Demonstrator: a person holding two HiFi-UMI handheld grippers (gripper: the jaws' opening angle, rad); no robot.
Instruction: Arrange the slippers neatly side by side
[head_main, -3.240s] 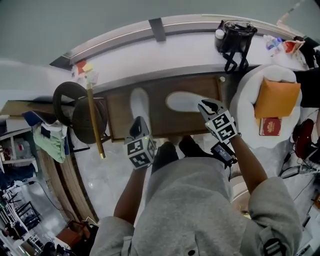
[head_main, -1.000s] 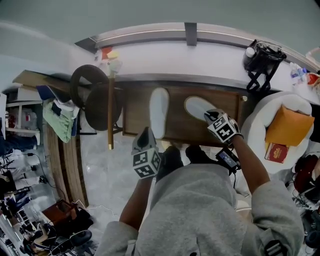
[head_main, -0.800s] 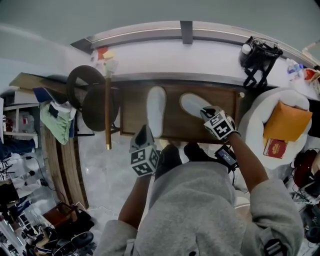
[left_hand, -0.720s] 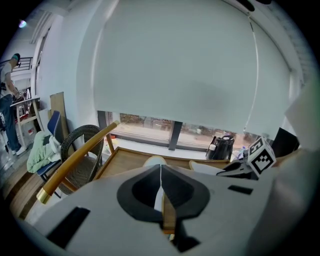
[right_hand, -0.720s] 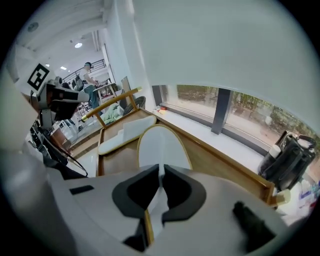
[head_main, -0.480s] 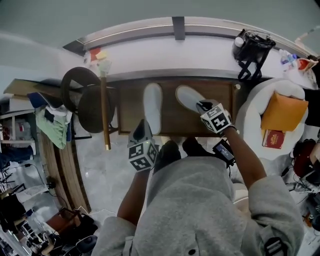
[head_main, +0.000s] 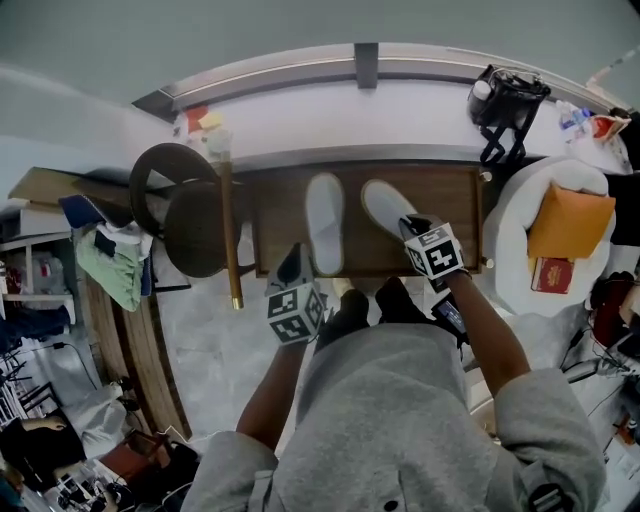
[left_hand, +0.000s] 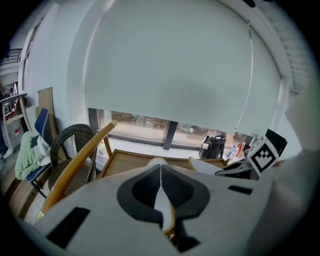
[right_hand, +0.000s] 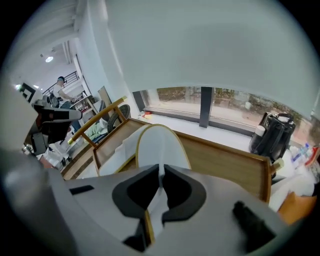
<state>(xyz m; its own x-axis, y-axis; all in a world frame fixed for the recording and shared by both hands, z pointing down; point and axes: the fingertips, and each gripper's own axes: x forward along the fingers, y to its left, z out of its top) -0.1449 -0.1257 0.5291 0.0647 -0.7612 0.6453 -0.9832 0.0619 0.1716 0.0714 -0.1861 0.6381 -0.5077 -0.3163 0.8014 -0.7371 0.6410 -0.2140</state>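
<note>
Two white slippers lie on a brown wooden tray table (head_main: 280, 215). The left slipper (head_main: 323, 220) lies flat with its toe toward the window, and that toe shows just past my left gripper (left_hand: 160, 172). That gripper (head_main: 293, 250) is shut with nothing seen gripped, at the tray's near edge just left of the slipper's heel. My right gripper (head_main: 412, 225) is shut on the heel of the right slipper (head_main: 385, 205), whose toe leans slightly left. In the right gripper view this slipper (right_hand: 157, 145) rises from the closed jaws, with the left slipper (right_hand: 117, 157) beside it.
A wicker chair (head_main: 185, 215) and a wooden pole (head_main: 230, 235) stand left of the tray. A black bag (head_main: 500, 95) sits on the window sill. A white armchair with an orange cushion (head_main: 565, 220) is to the right. The person's dark shoes (head_main: 350, 305) touch the tray's near edge.
The right slipper has swung from lying crosswise to nearly parallel with the left slipper, its heel carried in my right gripper. The left slipper has kept still.
</note>
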